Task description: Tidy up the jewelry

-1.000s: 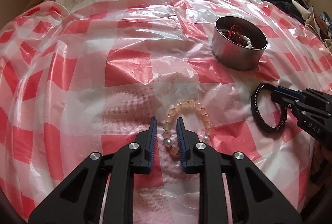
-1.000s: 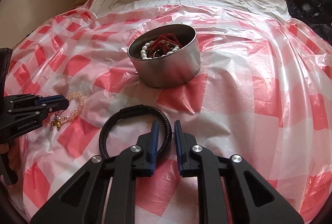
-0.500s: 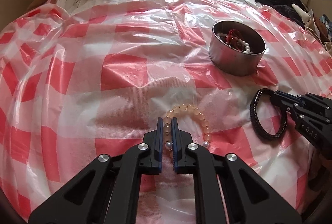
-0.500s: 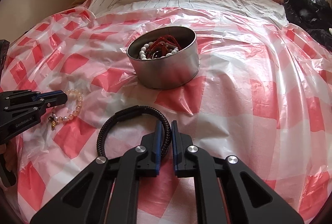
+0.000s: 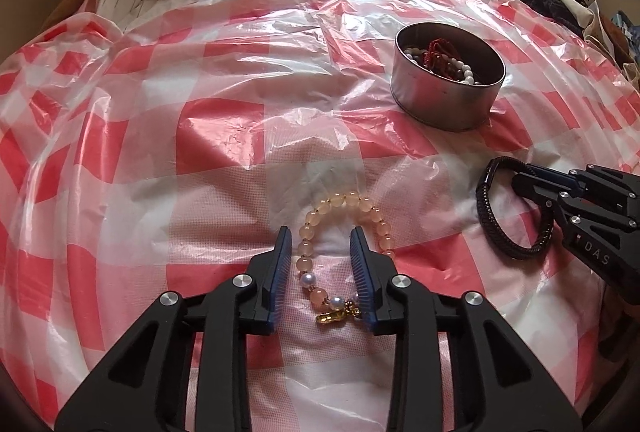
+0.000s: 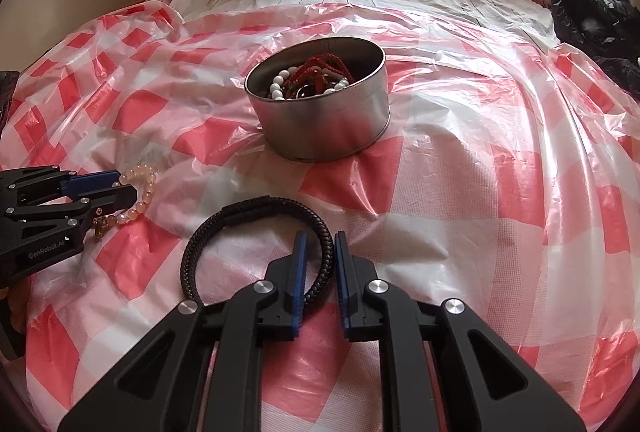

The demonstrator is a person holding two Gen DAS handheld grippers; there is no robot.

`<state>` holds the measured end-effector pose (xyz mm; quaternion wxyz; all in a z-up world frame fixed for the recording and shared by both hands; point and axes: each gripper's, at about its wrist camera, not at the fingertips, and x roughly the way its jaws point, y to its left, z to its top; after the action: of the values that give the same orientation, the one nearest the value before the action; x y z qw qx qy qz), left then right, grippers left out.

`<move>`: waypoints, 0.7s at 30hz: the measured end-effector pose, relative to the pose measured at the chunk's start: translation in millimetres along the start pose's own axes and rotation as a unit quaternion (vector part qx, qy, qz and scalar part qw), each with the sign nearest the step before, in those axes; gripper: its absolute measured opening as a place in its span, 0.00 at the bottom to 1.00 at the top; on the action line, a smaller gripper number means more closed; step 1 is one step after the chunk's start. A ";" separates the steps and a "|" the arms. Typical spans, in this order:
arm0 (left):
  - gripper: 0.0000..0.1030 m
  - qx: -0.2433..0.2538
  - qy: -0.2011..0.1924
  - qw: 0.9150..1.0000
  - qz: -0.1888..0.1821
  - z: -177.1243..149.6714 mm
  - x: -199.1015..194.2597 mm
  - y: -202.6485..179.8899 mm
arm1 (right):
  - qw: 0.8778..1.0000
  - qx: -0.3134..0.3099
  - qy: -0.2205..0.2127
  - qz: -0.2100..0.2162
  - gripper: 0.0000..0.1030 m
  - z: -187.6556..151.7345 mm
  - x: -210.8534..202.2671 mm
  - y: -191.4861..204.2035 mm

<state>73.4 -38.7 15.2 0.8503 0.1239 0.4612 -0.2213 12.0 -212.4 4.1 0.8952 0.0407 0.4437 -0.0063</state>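
both tongs reopened: left tongs (image 5: 320, 244) wide astride bead bracelet (image 5: 344, 228), right tongs (image 6: 320, 250) narrowly astride black bracelet (image 6: 256, 248)

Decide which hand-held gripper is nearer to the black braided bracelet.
Right. The right hand-held gripper straddles the black braided bracelet, its fingers open around the band. The left hand-held gripper is off to the side, around the peach bead bracelet.

A tin (image 5: 447, 100) is set on the sheet (image 5: 224, 120), with jewelry (image 6: 310, 80) held in it. Nearer, a bead bracelet (image 5: 340, 232) is laid to the left and a cord bracelet (image 6: 260, 248) to the right, well apart.
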 end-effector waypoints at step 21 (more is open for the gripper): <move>0.36 0.004 -0.001 1.000 0.005 0.2 0.3 -1.1 | 1.000 -0.008 0.002 0.002 0.23 -0.3 1.6 3.8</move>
<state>73.2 -39.8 15.1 0.8513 0.1297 0.4590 -0.2187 12.9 -208.5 2.9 0.8946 0.0344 0.4456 -0.0013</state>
